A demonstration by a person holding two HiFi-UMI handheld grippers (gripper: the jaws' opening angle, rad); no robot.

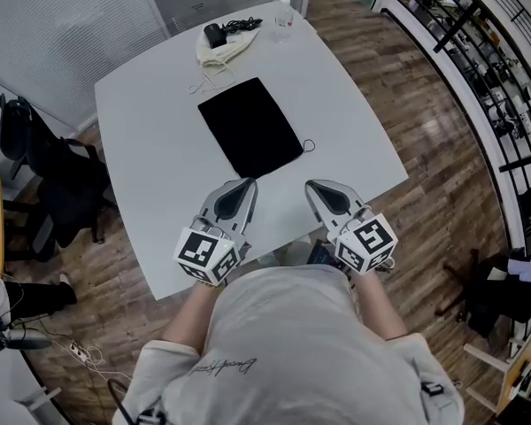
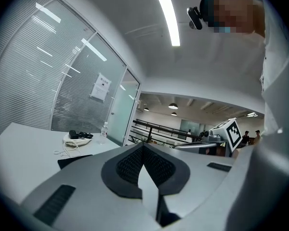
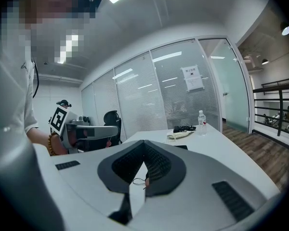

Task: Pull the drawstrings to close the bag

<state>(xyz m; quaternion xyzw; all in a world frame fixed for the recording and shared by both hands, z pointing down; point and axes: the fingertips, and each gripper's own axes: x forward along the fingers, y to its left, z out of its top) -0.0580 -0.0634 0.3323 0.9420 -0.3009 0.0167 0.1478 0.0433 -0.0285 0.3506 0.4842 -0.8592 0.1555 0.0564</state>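
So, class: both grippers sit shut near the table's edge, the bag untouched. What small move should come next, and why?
Probably open the right gripper and ease it forward to the cord loop at the bag's near right corner. It and the left gripper are shut, empty and short of the bag; that loop lies closest to the right one.

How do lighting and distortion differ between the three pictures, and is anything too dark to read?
Head view: even light, sharp, edges bend near the rim; the black bag is too dark to show folds. Left gripper view: strong fisheye, dark corners, a glaring ceiling lamp. Right gripper view: same fisheye, dark corners too.
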